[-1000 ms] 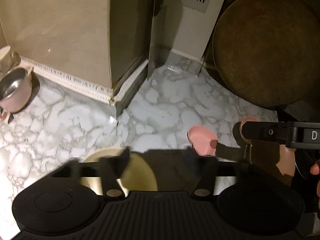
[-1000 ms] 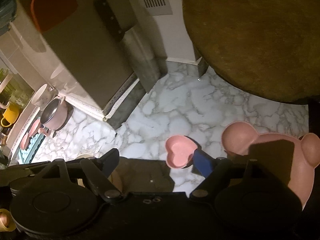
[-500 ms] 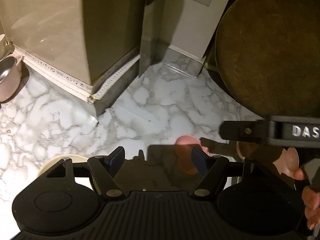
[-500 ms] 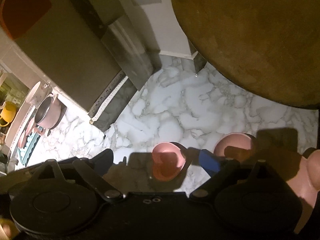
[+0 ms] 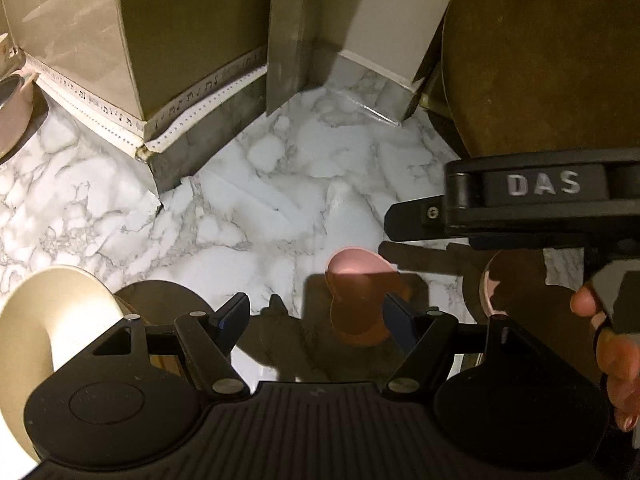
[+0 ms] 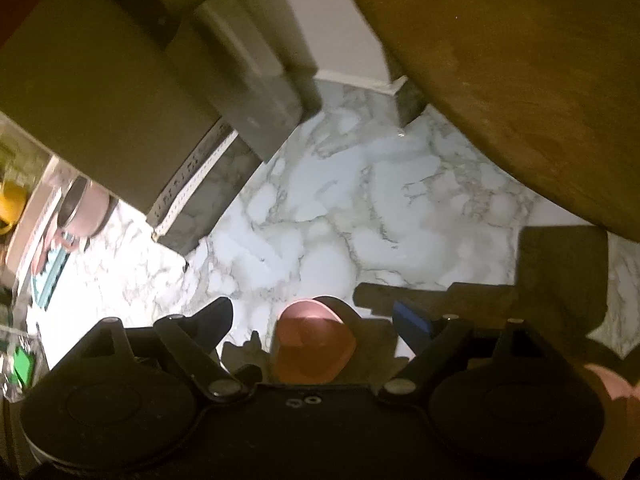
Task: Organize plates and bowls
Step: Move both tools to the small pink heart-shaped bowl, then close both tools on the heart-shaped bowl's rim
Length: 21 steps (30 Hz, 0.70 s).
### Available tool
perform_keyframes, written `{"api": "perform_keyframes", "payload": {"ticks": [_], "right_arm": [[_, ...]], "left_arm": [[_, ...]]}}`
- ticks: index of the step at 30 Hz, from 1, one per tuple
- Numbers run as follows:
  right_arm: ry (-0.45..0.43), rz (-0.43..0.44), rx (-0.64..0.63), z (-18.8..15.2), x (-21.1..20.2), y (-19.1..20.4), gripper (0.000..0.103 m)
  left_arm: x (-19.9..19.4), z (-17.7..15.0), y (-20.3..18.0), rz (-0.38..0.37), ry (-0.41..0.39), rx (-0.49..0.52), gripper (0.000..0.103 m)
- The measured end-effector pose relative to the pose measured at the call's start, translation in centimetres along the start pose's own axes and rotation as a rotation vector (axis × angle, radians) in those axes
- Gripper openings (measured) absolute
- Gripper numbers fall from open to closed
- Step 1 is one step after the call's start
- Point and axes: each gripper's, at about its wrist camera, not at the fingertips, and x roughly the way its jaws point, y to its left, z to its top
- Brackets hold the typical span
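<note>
Clearly, the small pink heart-shaped dish (image 6: 314,346) is lying on the white marble counter (image 6: 328,216) between the right gripper (image 6: 316,320)'s closing, not yet touching fingers, nearer it than the left gripper (image 5: 316,316), gaping empty alongside.

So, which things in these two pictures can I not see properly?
- Heart-shaped pink dish: right wrist view, its near part is hidden by the gripper body; shadowed.
- Cream bowl: left wrist view, cut off by the left edge.
- Pink plate with ears: mostly behind the right gripper.
- Items at far left: right wrist view, blurred.
</note>
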Motion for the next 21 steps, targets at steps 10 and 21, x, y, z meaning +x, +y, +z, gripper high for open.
{"api": "perform_keyframes", "payload": {"ticks": [10,21], "right_arm": [[0.085,0.016,-0.073,0.8,2.7,-1.7,0.059],[0.159,0.033,-0.155,0.5,4.6,-1.8,0.034]], "left_arm": [[1.5,-0.3,-2.0,0.033,-0.001,0.028,0.073],[4.0,-1.3,-0.8,0.066,0.068,-0.019,0.072]]}}
